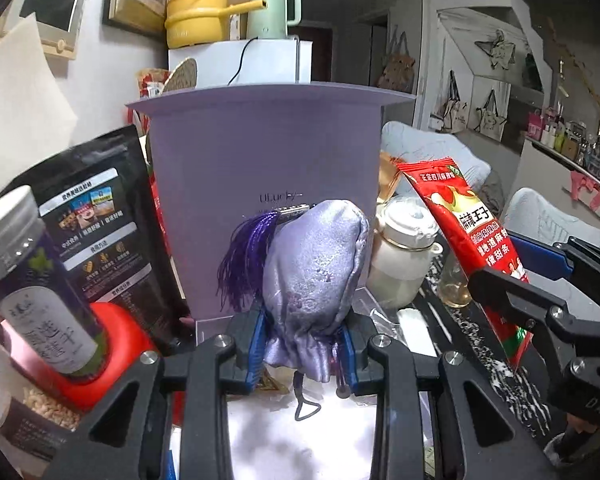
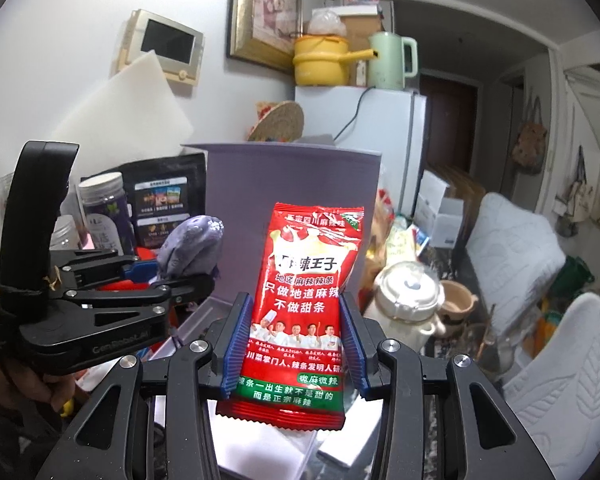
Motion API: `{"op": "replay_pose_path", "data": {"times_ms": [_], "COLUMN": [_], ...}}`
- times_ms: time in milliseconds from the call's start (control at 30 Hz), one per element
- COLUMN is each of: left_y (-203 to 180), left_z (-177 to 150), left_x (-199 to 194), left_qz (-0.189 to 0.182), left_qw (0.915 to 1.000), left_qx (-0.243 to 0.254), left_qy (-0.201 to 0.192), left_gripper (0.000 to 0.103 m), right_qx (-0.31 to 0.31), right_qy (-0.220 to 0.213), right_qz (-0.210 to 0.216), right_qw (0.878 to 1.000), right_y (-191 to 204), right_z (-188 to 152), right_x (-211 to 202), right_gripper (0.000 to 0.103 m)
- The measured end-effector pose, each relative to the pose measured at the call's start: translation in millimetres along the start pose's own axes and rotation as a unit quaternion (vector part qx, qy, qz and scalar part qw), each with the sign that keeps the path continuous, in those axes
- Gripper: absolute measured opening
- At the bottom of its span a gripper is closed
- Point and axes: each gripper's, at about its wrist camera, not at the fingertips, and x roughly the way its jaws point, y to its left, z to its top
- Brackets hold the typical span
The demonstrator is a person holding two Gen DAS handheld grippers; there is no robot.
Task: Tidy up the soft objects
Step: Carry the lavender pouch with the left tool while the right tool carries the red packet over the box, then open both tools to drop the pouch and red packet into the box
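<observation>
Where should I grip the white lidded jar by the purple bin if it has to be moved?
Judging by shape, take the white jar around its narrower lid and neck, from above. Its body is round and wide, and the purple bin and clutter crowd its sides. Both grippers are occupied: left holds the satin pouch, right the red snack packet.

One satin pouch point(image 1: 316, 280), one red snack packet point(image 2: 304, 300), two tongs point(image 1: 304, 344).
</observation>
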Motion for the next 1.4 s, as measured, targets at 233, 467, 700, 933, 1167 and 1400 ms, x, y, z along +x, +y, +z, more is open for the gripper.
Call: {"op": "replay_pose_path", "data": {"times_ms": [233, 467, 700, 933, 1167, 1400], "left_y": [6.0, 12.1, 17.3, 23.6, 22.6, 14.0], "left_z": [-3.3, -13.7, -23.6, -30.7, -41.8, -44.9], "left_x": [31.1, 64.9, 87.5, 105.2, 130.9, 146.1], "left_qz": [0.019, 0.032, 0.028, 0.026, 0.015, 0.014], "left_qw": [0.9994, 0.9974, 0.9953, 0.9931, 0.9884, 0.9853], "left_qx": [-0.004, -0.013, -0.024, -0.028, -0.034, -0.029], "left_qy": [0.03, 0.063, 0.09, 0.111, 0.147, 0.168], "left_gripper": [0.031, 0.031, 0.031, 0.031, 0.03, 0.03], "right_qx": [0.007, 0.019, 0.018, 0.019, 0.023, 0.024], "right_qy": [0.025, 0.049, 0.07, 0.091, 0.108, 0.124], "right_qz": [0.001, 0.016, 0.021, 0.023, 0.022, 0.017], "right_qw": [1.0, 0.999, 0.997, 0.995, 0.994, 0.992], "right_y": [-4.7, -6.2, -2.8, -2.5, -5.7, -9.4], "right_z": [-8.6, -21.1, -30.0, -39.4, -48.0, -56.9], "right_x": [27.4, 54.3, 76.3, 98.9, 116.0, 131.0], "right_gripper": [0.043, 0.043, 0.043, 0.043, 0.043, 0.043]}}
